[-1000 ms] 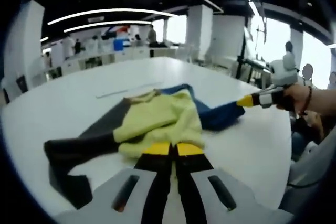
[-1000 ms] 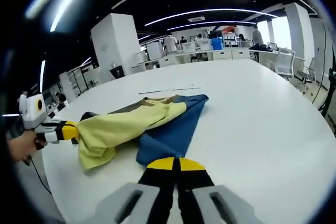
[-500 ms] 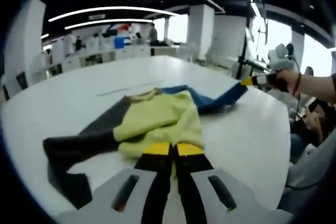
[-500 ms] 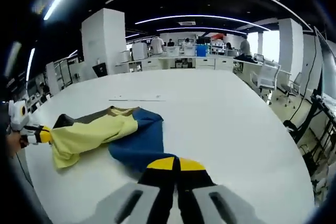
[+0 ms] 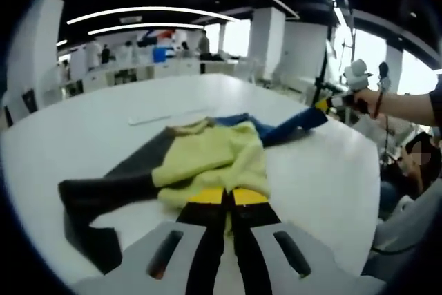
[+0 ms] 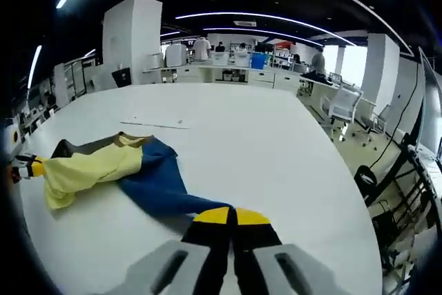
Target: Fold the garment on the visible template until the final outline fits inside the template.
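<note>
The white surface [image 5: 83, 136] carries the garment [image 5: 207, 160], a soft top in yellow, blue and dark grey, lying loosely spread near the middle. A thin pale line [image 5: 169, 116] on the surface beyond the garment may be part of the template; its full outline cannot be made out.

The garment looks light and limp. It will probably sag and drag when lifted, and crease wherever it lands, so it is best held at hems, cuffs or corners and laid down flat. The dark sleeve [image 5: 97, 202] lies crumpled and curled toward the near edge, and its end is hard to read.

The left gripper [image 5: 227, 197] has its fingers pressed together on the yellow hem, seen in the left gripper view. The right gripper [image 6: 231, 216] has its fingers shut on the end of the blue part [image 6: 155, 188], which stretches away from the yellow body. In the left gripper view that blue part rises off the surface toward the person's hand [image 5: 376, 100].

How the layers overlap under the yellow panel is hidden. Desks and people [image 6: 202, 48] stand far behind.
</note>
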